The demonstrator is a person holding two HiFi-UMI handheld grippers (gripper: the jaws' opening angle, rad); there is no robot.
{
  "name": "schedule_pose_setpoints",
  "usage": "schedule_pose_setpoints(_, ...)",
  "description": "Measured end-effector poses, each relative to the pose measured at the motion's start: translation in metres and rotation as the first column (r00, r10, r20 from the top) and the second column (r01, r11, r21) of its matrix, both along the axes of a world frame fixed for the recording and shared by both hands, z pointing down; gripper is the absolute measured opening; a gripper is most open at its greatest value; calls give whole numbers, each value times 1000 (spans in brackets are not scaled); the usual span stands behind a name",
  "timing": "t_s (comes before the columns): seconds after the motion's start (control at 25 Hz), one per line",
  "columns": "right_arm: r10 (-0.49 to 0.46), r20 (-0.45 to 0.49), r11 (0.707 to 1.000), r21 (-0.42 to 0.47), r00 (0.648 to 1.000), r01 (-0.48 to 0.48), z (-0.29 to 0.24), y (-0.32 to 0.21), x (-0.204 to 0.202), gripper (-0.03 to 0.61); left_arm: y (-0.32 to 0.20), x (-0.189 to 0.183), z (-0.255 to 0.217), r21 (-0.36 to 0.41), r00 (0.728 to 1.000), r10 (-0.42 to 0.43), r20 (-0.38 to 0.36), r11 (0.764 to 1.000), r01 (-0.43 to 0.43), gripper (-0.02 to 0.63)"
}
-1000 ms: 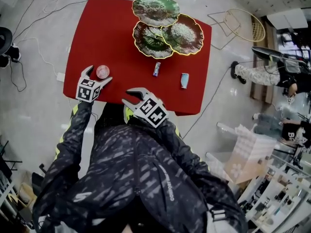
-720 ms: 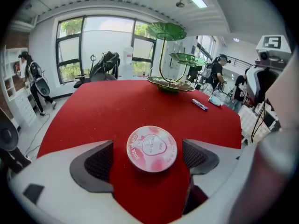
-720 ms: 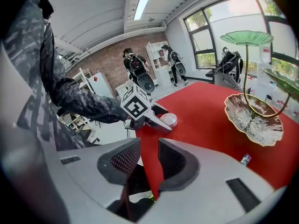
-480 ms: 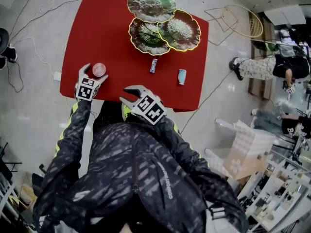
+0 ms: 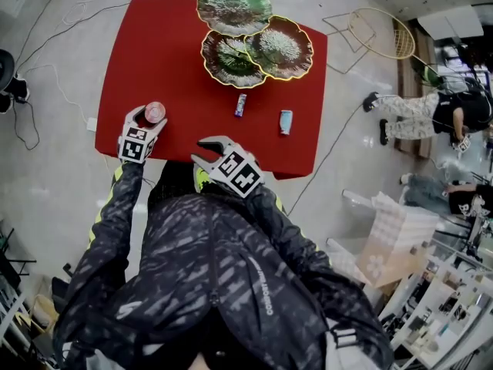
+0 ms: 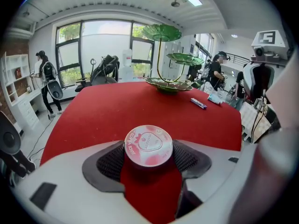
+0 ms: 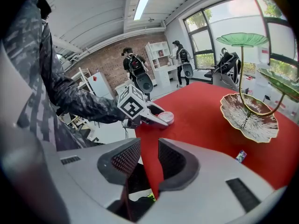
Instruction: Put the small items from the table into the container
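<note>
A small round cup with a pink strawberry lid (image 5: 155,112) (image 6: 148,145) stands near the left front corner of the red table (image 5: 169,45). My left gripper (image 5: 152,117) (image 6: 148,158) has it between its closing jaws, and both pads touch its sides. My right gripper (image 5: 199,152) (image 7: 148,160) hovers over the table's front edge, slightly open with nothing between its pads. A thin blue wrapper stick (image 5: 240,105) and a pale blue packet (image 5: 286,122) lie mid-table. The tiered leaf-shaped dish stand (image 5: 229,60) is at the far side.
The stand's upper green dish (image 5: 233,8) and right dish (image 5: 281,47) overhang the far table edge. A wire frame (image 5: 383,33) and cables lie on the floor beyond. A person (image 5: 431,110) is at the right.
The left gripper's jaws have narrowed from wide open onto the sides of the cup. The right gripper has stayed where it was.
</note>
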State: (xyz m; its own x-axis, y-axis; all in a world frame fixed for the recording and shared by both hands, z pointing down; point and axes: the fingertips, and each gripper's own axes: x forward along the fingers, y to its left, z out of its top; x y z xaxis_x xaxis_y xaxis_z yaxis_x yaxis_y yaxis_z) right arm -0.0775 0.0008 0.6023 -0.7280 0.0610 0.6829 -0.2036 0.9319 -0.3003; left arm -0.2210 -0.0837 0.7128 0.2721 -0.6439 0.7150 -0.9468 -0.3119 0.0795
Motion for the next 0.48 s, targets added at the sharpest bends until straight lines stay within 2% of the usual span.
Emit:
schedule_pose_setpoints(0.24,7,10,1000,11,1000,-7,-3,-3,5,104,-5,3,-21,34,1000,11,-2,999,-11,324)
schedule_pose_setpoints(0.48,9,31,1000,20,999,-9,-10,-3,5,104,-14,10,-62,92,999,33,-5,995,-32,324)
